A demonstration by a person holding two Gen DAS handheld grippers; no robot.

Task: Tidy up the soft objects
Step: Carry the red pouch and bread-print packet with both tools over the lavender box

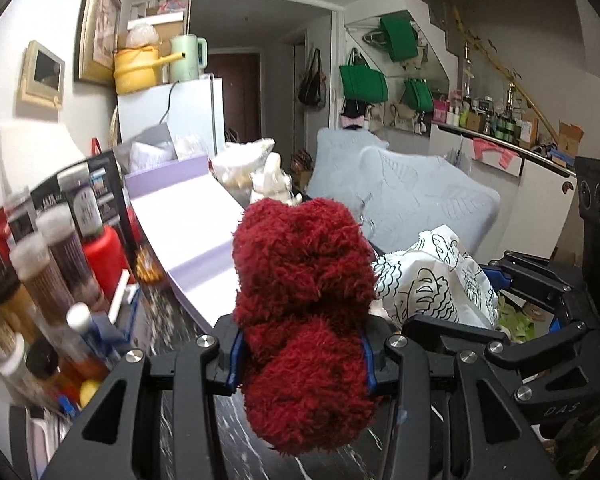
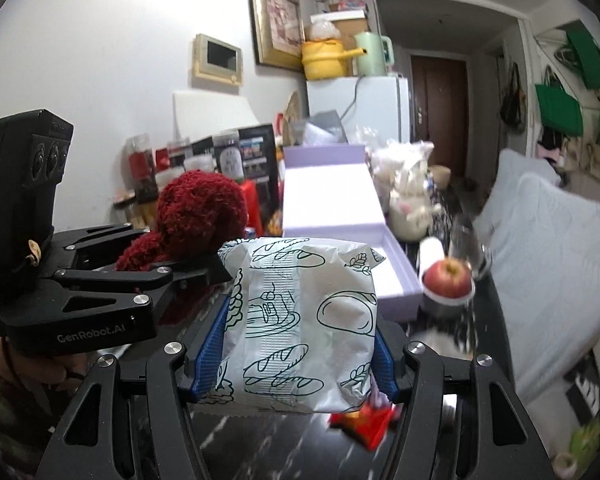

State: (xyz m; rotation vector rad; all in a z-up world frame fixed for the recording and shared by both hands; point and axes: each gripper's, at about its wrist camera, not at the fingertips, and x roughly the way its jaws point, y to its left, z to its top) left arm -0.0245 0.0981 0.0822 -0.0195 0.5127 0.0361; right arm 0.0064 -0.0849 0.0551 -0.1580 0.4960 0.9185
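My left gripper (image 1: 300,364) is shut on a dark red fluffy plush toy (image 1: 304,312), held above the dark marbled counter. My right gripper (image 2: 300,348) is shut on a white soft packet printed with bread drawings (image 2: 300,320). The packet also shows in the left wrist view (image 1: 436,280), to the right of the plush. The left gripper (image 2: 204,272) with the red plush (image 2: 196,216) shows in the right wrist view, to the left of the packet. An open lilac box (image 2: 332,208) with a white inside lies just ahead; it shows in the left wrist view too (image 1: 188,220).
Jars and bottles (image 1: 52,248) crowd the counter's left side. A white plush toy (image 2: 408,204) and a red apple (image 2: 448,280) on a small metal bowl stand right of the box. A pale blue pillow (image 1: 412,196) lies right. A red snack packet (image 2: 364,424) lies under the right gripper.
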